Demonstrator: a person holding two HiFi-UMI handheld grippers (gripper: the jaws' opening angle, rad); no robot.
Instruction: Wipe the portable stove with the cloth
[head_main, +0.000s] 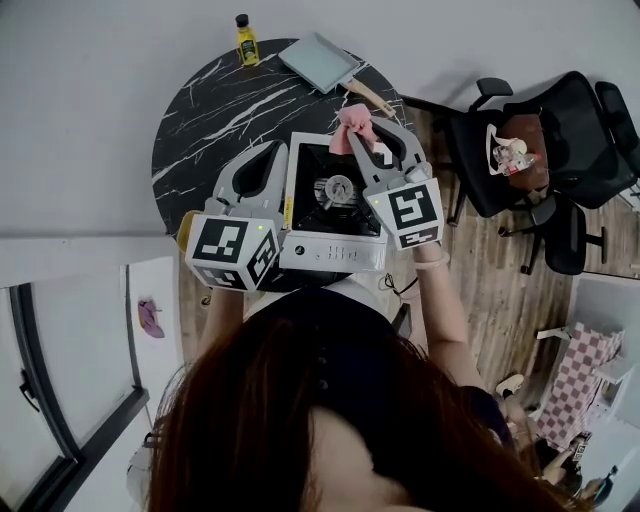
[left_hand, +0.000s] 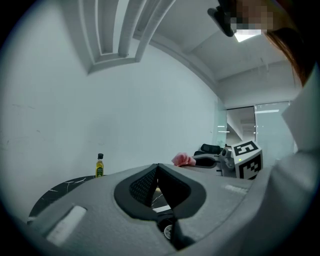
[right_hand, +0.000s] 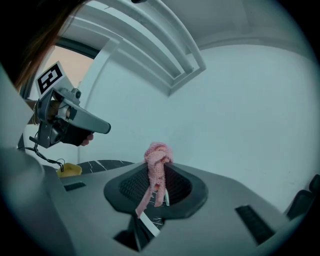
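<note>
1. Surface (head_main: 205, 115): round, black with white veining. We log it in the upper centre of the head view.

2. Office chairs (head_main: 560, 130): black, on the wood floor at the right of the frame, well apart from the stove.

3. Portable stove (head_main: 335, 215): silver casing, black top, one burner in the middle. We place it at the lower edge of the surface, in the centre of the head view, between the two grippers.

4. Left gripper (left_hand: 158, 166): at the stove's left side in the head view. We find its jaws drawn together tip to tip, with nothing between them.

5. Right gripper (right_hand: 159, 167): at the stove's right side in the head view. We find its jaws clamped on the cloth.

6. Pan (head_main: 320, 62): square, grey-blue, with a wooden handle. It lies at the top edge of the surface, above the stove in the frame.

7. Cloth (head_main: 352, 127): pink and knitted. It is pinched at the right jaw tips, bunched above them with a tail hanging below. In the head view we see it over the stove's upper right corner. We cannot tell whether it touches the stove.

8. Bottle (head_main: 245, 40): small, yellow, dark cap. It stands upright at the surface's top rim, left of the pan.

9. Small yellow item (right_hand: 68, 170): on the surface at the left of the right gripper view. We cannot tell its kind.
</note>
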